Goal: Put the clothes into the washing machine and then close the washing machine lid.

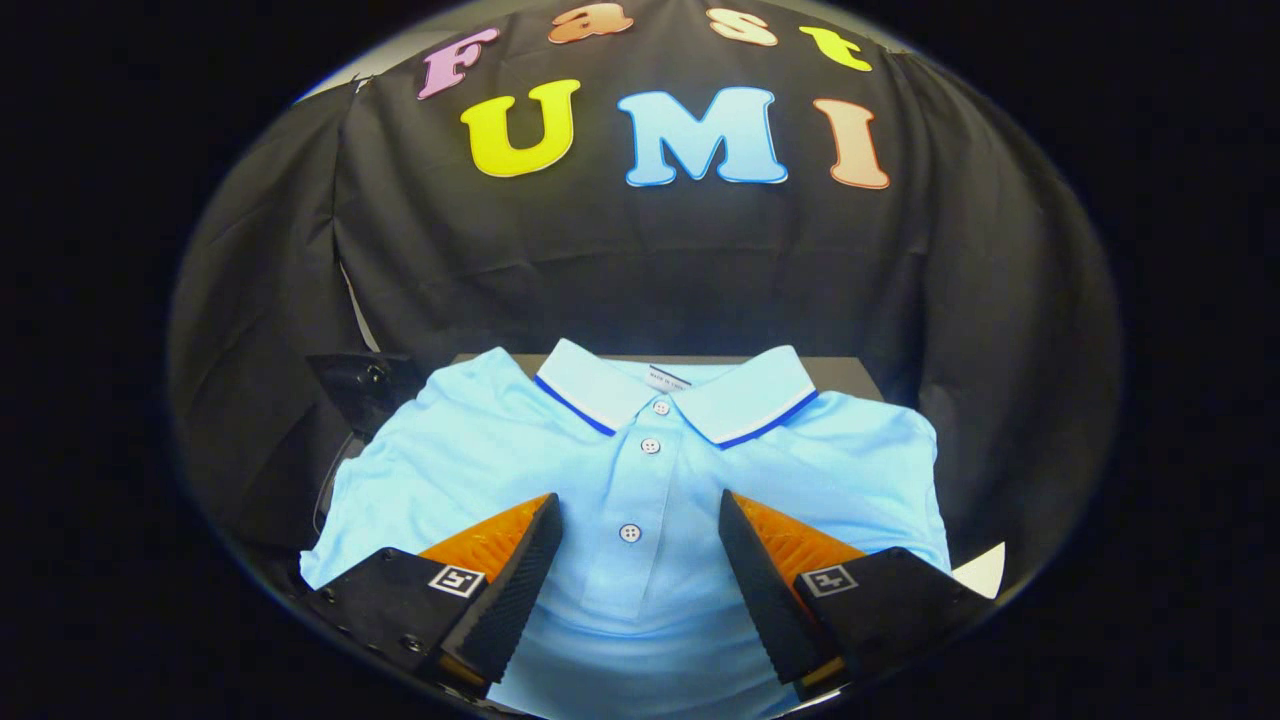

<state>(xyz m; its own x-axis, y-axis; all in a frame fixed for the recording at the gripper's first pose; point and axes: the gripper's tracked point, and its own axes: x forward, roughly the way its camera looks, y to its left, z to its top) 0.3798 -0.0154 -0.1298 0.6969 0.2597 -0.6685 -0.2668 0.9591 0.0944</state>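
— On the bench, what lies there?

— A polo shirt (640, 470), folded neatly, front side up. It is light blue, with a white collar (680, 398) edged by a dark blue stripe. The collar points toward the bench's back edge. A button placket runs down the middle of the chest, with three small pale buttons (629, 532) in a line. A small white tag (667, 379) shows inside the neck.

— How much of the bench does it cover?

— Most of what is visible. Dark bench (850, 372) shows as a strip behind the collar, along the back edge. The folded sleeves reach toward the left and right edges.

— And the claw?

— The gripper (640, 530) is spread wide. Its two fingers stand over the lower chest of the shirt, one on each side of the placket, with the lowest button in the gap between them. Nothing is pinched. Whether the tips touch the cloth I cannot tell.

— What do the surfaces look like?

— The shirt is a soft, smooth knit with few creases. The fingers are wedge shaped, with ribbed inner faces. A black cloth wall (640, 270) hangs in loose folds behind the bench.
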